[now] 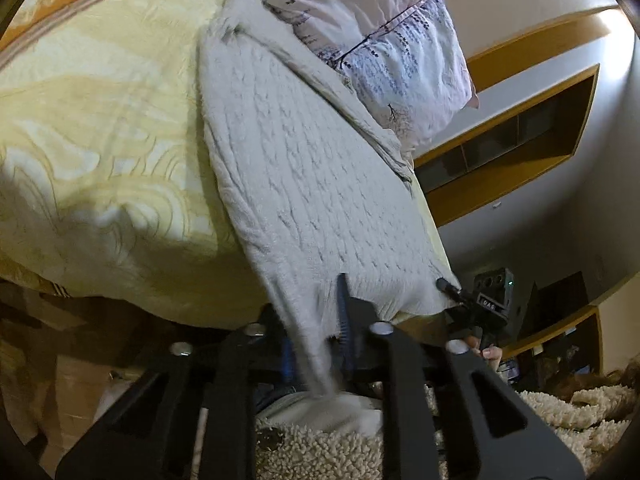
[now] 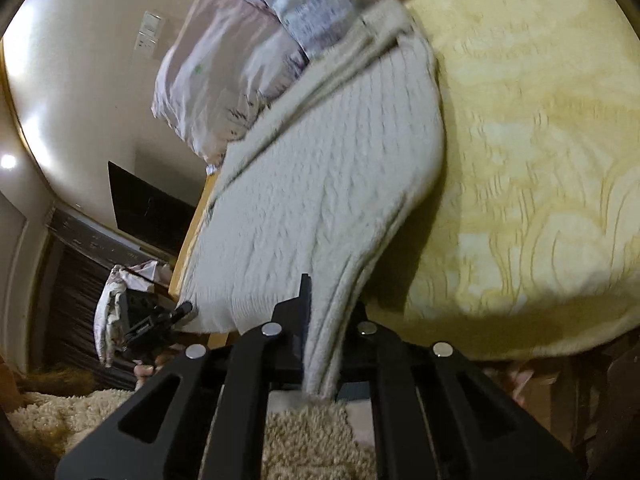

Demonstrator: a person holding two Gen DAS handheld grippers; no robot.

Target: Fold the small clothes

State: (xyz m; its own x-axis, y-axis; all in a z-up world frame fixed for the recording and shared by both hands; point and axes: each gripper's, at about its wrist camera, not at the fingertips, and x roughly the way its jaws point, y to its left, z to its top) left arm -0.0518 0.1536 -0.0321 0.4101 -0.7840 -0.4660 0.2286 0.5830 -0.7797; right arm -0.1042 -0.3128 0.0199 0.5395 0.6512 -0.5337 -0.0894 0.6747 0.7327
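Observation:
A pale grey cable-knit sweater (image 1: 304, 184) lies stretched over the yellow bed cover (image 1: 100, 152), its far end near the pillows. My left gripper (image 1: 320, 320) is shut on the sweater's near left corner, and the cloth hangs down between its fingers. The right gripper (image 1: 460, 296) shows at the sweater's other near corner. In the right wrist view, my right gripper (image 2: 328, 312) is shut on a near edge of the sweater (image 2: 320, 184), which drapes between the fingers. The left gripper (image 2: 176, 316) shows at the lower left, at the sweater's other corner.
Floral pillows (image 1: 392, 48) lie at the head of the bed, also in the right wrist view (image 2: 240, 60). A wooden wall shelf (image 1: 520, 136) is to the right. A cream shaggy garment (image 2: 304, 440) is below the grippers. A dark screen (image 2: 152, 212) hangs on the wall.

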